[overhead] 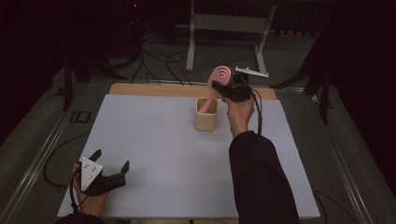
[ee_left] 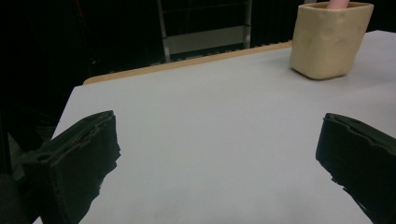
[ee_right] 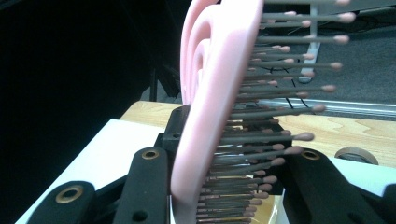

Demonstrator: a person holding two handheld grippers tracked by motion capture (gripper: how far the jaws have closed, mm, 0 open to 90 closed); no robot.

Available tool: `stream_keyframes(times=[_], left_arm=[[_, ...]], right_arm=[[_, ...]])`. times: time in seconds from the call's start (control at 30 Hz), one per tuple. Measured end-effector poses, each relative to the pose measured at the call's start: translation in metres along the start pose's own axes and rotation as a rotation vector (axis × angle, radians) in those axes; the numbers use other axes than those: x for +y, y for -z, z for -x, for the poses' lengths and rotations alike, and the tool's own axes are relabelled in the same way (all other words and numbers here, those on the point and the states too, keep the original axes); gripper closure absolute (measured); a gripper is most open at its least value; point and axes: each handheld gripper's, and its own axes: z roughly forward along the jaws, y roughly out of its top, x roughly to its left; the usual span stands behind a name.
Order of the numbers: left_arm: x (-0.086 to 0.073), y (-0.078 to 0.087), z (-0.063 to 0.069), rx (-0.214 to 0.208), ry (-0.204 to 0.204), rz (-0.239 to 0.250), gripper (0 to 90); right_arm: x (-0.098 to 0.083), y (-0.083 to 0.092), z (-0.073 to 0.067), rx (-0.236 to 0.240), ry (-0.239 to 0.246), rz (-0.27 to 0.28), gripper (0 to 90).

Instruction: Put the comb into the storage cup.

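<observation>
left tongs (overhead: 111, 171) sit idle and spread wide over the near left of the white surface (overhead: 154, 154), nothing in them. over to the right, the right tongs (overhead: 223, 87) are clamped on the pink hairbrush (overhead: 218, 80), handle already down in the beige cup (overhead: 206, 115). looks nearly done, just let go

Three viewpoints: one fixed overhead, two riding on the hand-held grippers.

High view: above the near edge, facing forward and down over the whole white-topped table (overhead: 163, 140). Left gripper view: low over the tabletop (ee_left: 210, 116), near corner, looking across to the cream square holder (ee_left: 330, 39), also in the high view (overhead: 206, 119). Right gripper view: very close on the pink bristled hairbrush (ee_right: 219, 93), facing the wooden far edge (ee_right: 355, 128); high view shares the brush (overhead: 219, 78).
</observation>
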Motion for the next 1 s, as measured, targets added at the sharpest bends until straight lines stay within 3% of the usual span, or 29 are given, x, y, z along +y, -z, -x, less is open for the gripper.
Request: stream_keyframes(times=[1.0], left_arm=[[0.000, 0.000, 0.000, -0.002, 0.000, -0.002, 0.1]], right_arm=[[-0.011, -0.011, -0.001, -0.011, 0.018, -0.027, 63.2]])
